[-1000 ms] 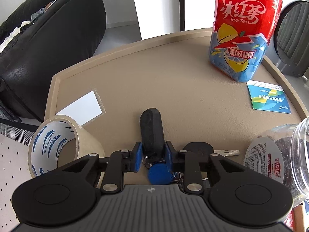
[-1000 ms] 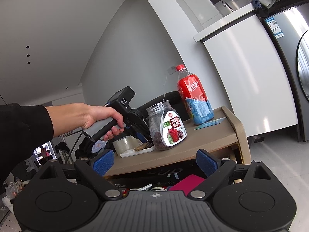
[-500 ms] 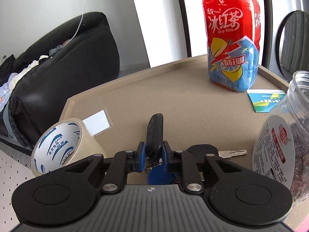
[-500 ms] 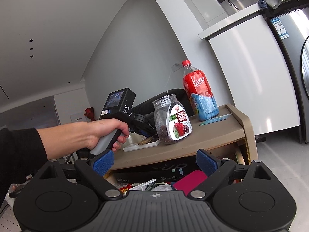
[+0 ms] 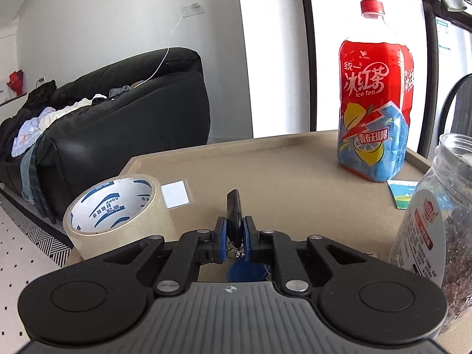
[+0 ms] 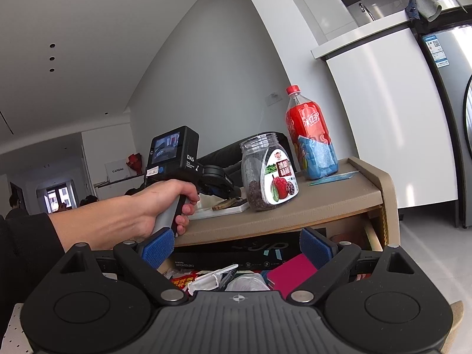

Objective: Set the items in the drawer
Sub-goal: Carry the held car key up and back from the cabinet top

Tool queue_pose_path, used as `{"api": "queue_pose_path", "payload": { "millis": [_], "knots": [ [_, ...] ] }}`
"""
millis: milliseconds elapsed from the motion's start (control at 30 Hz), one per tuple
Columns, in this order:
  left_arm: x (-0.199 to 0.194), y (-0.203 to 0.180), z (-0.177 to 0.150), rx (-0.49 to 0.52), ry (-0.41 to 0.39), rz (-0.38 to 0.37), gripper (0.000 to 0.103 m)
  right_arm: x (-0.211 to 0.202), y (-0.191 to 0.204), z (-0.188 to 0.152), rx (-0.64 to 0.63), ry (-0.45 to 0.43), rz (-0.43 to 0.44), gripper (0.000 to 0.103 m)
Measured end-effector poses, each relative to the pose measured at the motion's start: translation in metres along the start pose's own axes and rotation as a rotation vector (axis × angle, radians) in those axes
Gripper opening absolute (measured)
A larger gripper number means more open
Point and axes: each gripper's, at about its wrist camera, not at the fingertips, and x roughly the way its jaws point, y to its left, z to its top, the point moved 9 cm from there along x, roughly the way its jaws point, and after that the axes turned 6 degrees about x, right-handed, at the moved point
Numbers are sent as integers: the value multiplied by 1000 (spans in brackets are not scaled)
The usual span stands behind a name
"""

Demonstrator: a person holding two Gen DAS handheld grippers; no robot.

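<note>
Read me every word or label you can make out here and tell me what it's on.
"Ice Tea", under large Chinese characters: bottle label.
"BOPP": inside the tape roll.
"DAS": left gripper's body, right wrist view.
"WATCH COLOR 2": black box in the drawer.
"CAPENI": white sign in the background.
Jar label, card, fridge stickers: too small to read.

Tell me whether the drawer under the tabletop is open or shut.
Open. In the right wrist view the drawer is pulled out below the tabletop, with a black box and a pink case visible inside.

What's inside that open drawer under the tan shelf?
The drawer holds a magenta booklet, a white plastic piece, a clear bag and red packaging. The right gripper hides anything deeper.
</note>
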Motion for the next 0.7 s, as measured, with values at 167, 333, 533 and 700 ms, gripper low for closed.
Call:
{"api": "queue_pose_path", "payload": {
  "millis": [167,333,533,700],
  "knots": [
    [-14,5,0,-32,-69,1,13,1,3,-4,-26,-2,-11,95],
    [-18,8,-1,-47,-88,1,13,2,4,-5,-48,-10,-26,95],
    [-21,16,-1,-88,-103,15,13,2,5,-6,-64,-20,-35,95],
    [-21,15,-1,-75,-105,34,13,1,5,-6,-66,-32,-43,95]
  ]
}}
